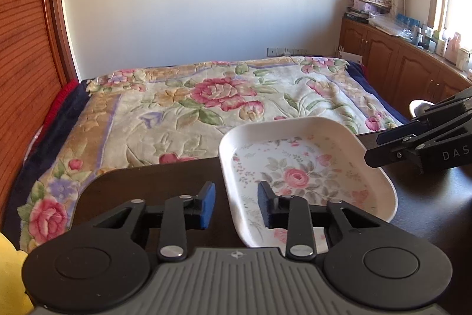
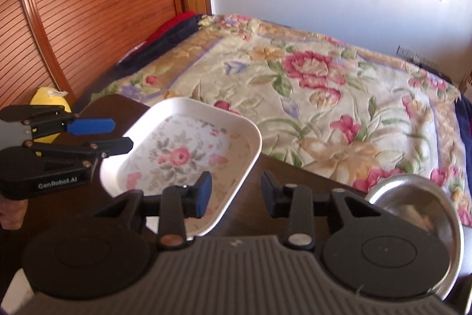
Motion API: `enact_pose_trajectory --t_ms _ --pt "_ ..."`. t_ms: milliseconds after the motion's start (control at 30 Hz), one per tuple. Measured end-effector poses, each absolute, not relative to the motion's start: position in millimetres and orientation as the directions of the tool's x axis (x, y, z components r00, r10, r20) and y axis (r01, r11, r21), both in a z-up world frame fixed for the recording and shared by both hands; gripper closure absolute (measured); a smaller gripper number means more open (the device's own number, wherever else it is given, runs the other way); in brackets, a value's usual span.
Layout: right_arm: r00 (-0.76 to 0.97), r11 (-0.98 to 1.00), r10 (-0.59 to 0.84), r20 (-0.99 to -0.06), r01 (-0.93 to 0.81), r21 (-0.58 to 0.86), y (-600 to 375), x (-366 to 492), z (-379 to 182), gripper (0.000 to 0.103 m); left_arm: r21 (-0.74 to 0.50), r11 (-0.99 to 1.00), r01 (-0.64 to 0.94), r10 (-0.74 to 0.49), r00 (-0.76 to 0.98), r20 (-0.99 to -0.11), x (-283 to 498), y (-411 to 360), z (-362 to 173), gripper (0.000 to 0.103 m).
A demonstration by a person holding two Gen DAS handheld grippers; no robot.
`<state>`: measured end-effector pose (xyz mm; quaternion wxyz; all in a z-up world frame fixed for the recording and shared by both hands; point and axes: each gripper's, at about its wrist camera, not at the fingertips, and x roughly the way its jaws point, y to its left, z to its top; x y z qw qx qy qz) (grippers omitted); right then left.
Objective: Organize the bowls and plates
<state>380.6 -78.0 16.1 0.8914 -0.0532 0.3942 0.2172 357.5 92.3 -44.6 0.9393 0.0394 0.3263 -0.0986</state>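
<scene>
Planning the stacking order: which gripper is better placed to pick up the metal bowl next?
Right. The metal bowl sits beside the open right gripper, while the left gripper straddles the floral tray's rim.

we see a white rounded-square plate [image 1: 306, 179] [image 2: 188, 155] with a pink rose print lying flat on the dark table [image 1: 153, 182] [image 2: 250, 205] near its far edge. a shiny metal bowl [image 2: 413, 208] [image 1: 419, 107] sits upright toward the table's right edge.
</scene>
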Motion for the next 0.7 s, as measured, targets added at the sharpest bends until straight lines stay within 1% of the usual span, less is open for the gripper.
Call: enact_pose_trajectory --t_ms 67,300,333,700 --pt "0.582 0.901 0.346 -0.736 -0.424 0.088 -78 384 13 0.069 0.001 0.978 0.209 -0.162 0.761 -0.628 361 94 -48 0.079" --pt "0.543 0.897 0.339 -0.769 -0.433 0.090 -76 395 3 0.078 -0.004 0.978 0.209 -0.165 0.761 -0.628 363 97 -53 0.080" --pt "0.539 0.896 0.342 -0.770 -0.435 0.094 -75 397 2 0.082 -0.006 0.978 0.211 -0.168 0.760 -0.628 363 97 -53 0.080" --pt "0.512 0.890 0.345 -0.786 -0.444 0.101 -70 401 -4 0.084 0.010 0.975 0.224 -0.168 0.760 -0.628 363 94 -53 0.081"
